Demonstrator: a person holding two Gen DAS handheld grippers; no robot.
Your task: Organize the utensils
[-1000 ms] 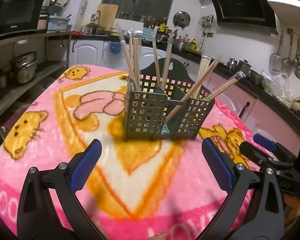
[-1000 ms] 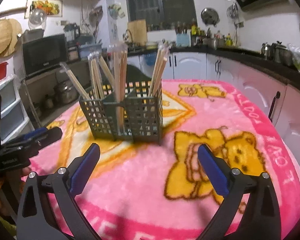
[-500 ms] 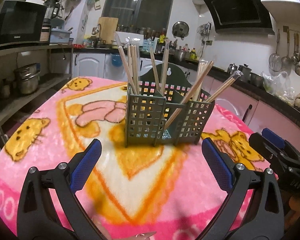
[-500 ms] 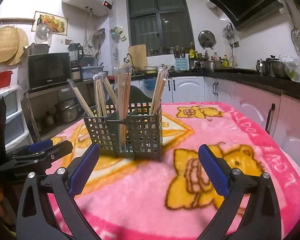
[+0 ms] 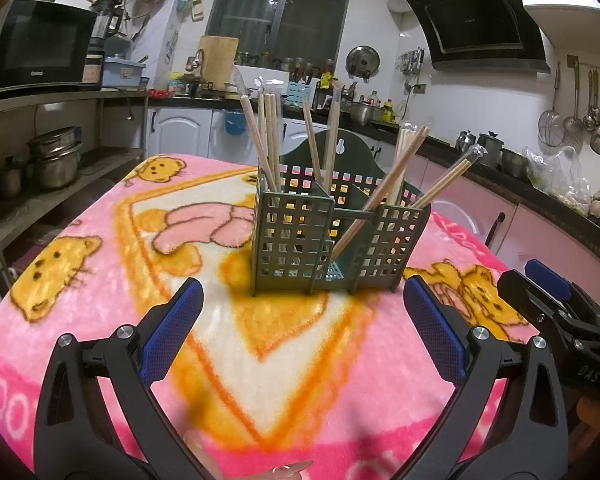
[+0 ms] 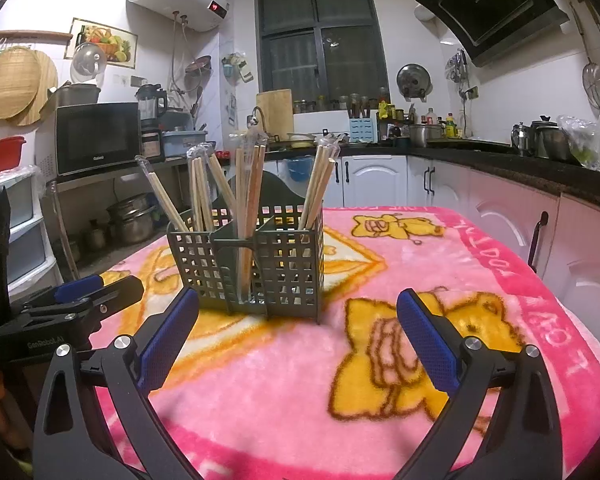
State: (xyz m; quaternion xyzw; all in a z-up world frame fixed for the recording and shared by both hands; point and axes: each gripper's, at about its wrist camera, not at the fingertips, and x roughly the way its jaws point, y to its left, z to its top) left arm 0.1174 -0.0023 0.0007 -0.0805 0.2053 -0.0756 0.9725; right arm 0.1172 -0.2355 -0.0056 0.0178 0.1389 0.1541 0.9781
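Note:
A grey-green slotted utensil holder stands on the pink cartoon blanket. Several pairs of wooden chopsticks, some in clear wrappers, lean upright in its compartments. My left gripper is open and empty, low over the blanket, a short way in front of the holder. My right gripper is open and empty too, near the holder's front right side. Each gripper shows at the edge of the other's view: the right one, the left one.
The blanket covers a table in a kitchen. Shelves with a microwave and steel pots stand to the left. Counters, white cabinets and pink cabinets run behind and to the right. A fingertip shows at the bottom.
Both grippers have tilted up and drawn back slightly, so more of the kitchen walls shows. The holder and chopsticks have not moved. Both grippers stay open.

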